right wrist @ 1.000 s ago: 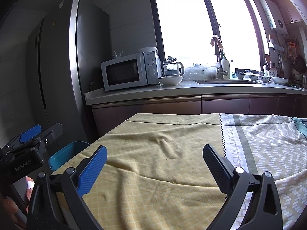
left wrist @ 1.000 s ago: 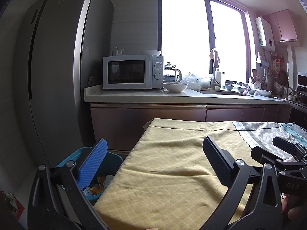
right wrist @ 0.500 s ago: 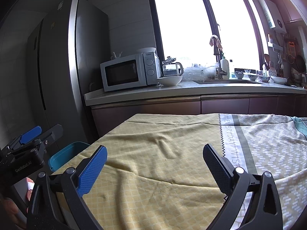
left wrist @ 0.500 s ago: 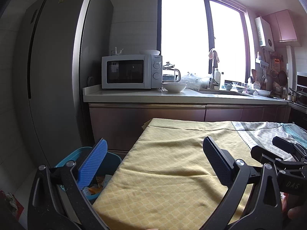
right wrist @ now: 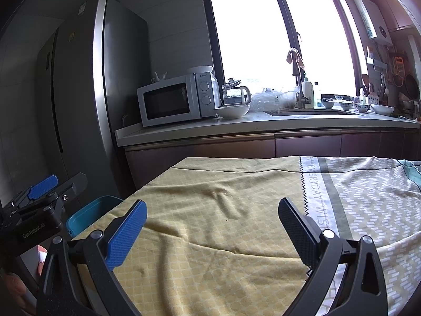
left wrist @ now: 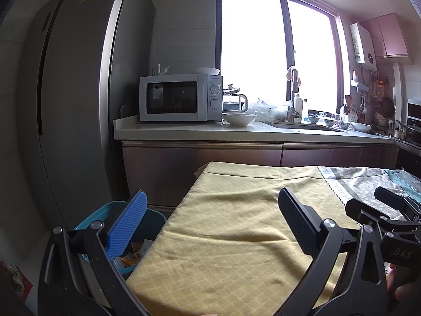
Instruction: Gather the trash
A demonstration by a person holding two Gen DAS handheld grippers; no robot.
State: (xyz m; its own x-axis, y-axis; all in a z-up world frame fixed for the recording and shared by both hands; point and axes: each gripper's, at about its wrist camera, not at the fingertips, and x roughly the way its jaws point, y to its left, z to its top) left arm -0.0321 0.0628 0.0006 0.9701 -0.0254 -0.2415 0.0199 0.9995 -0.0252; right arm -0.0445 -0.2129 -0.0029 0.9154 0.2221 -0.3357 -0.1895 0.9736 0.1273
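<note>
A blue bin [left wrist: 154, 217] is being seen just left of and below the jaws of the left gripper [left wrist: 213, 226], standing against the left edge of the tabletop [left wrist: 223, 237]; it is partly hidden behind the blue left finger [left wrist: 129, 223]. Trash [left wrist: 131, 252], orange and pale scraps, is lying inside the bin, beneath that finger. The left jaws are being held wide apart, with nothing between them, and only the yellow cloth [left wrist: 236, 210] covering the tabletop is being framed by them. Further right, past the black finger, the right gripper [left wrist: 389, 210] is being seen from the side over the patterned part of the cloth.

In the right wrist view, the left gripper [right wrist: 42, 187] is being seen at the far left, above the bin [right wrist: 86, 210], whose rim is showing beside the tabletop edge left of the right jaws. The right gripper [right wrist: 213, 226] is likewise being held wide open and empty over the cloth [right wrist: 210, 197]. Ahead of both jaws, a microwave [right wrist: 173, 100] and a bowl [right wrist: 232, 110] are standing on the kitchen counter [right wrist: 263, 126] under the window.
</note>
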